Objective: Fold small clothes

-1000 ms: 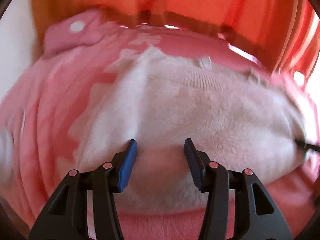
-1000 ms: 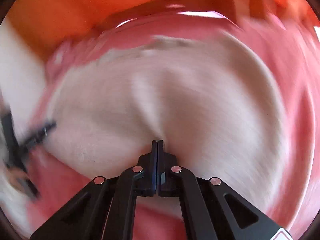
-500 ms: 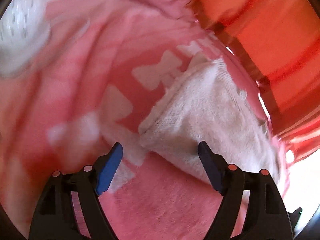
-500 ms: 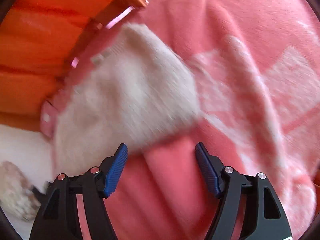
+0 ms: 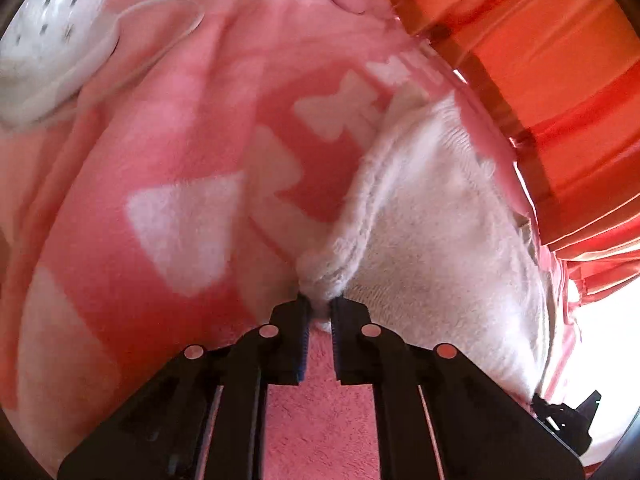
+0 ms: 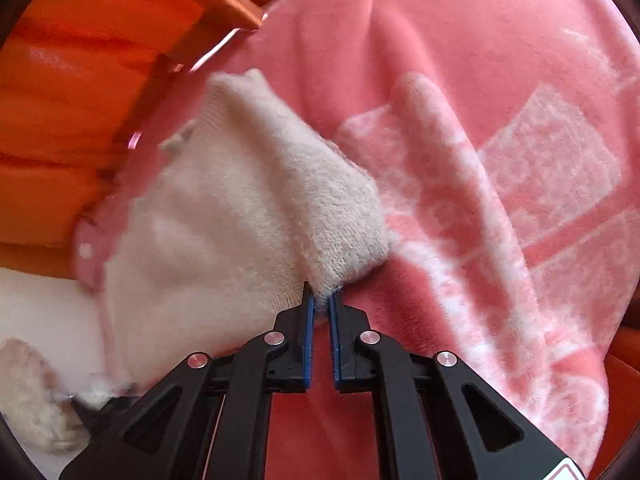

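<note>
The left gripper (image 5: pixel 319 312), spread wide half a second ago, is now clenched on the near left corner of the white knitted garment (image 5: pixel 432 248), which lies on the pink patterned blanket (image 5: pixel 180 168) near its edge by the orange curtain (image 5: pixel 540 60). A white device (image 5: pixel 52 44) rests far left. The right gripper (image 6: pixel 321 305), likewise wide before, now pinches the garment's near right corner.

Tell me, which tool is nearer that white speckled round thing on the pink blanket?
Left. The left tool faces the white speckled object, pinching the white garment. The right tool shows none of it.
</note>
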